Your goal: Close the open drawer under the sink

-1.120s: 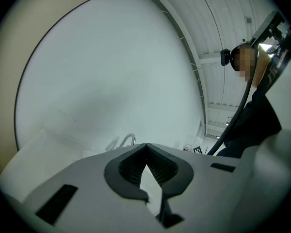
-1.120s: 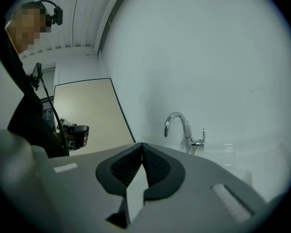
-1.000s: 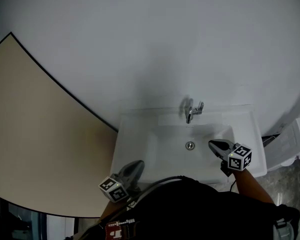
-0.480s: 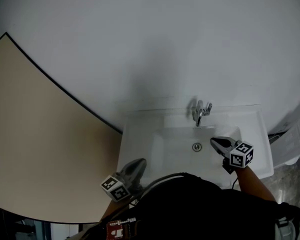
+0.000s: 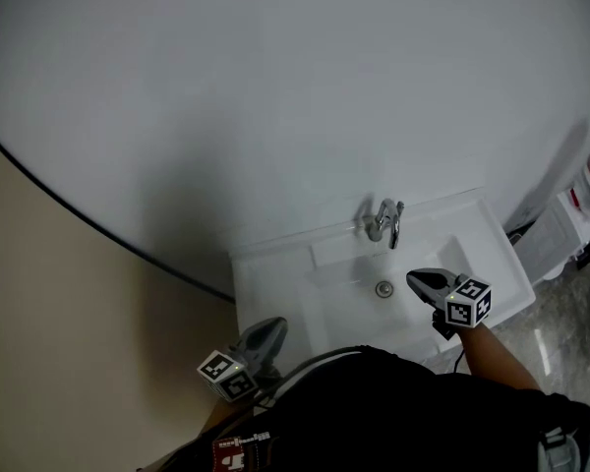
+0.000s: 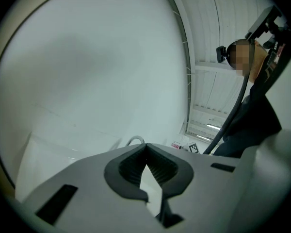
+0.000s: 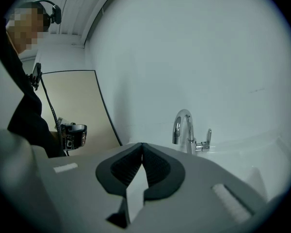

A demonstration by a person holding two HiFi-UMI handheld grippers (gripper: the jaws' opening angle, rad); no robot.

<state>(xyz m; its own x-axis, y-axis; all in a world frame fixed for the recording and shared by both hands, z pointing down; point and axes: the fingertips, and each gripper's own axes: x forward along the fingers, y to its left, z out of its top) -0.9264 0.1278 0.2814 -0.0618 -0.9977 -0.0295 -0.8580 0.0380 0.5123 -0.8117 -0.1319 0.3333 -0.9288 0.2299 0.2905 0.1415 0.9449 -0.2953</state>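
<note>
We cannot see the drawer: it lies below the sink, hidden by our own body at the near edge. We judge it stiff and sliding, best pushed flat on its front. We count one sink, one faucet, and two tongs, the left gripper and right gripper, both closed and empty.

Dim, even light leaves a soft shadow on the wall above the sink, and both gripper views warp and darken at their edges.

A chrome faucet stands against the white wall, a beige panel leftward.
</note>
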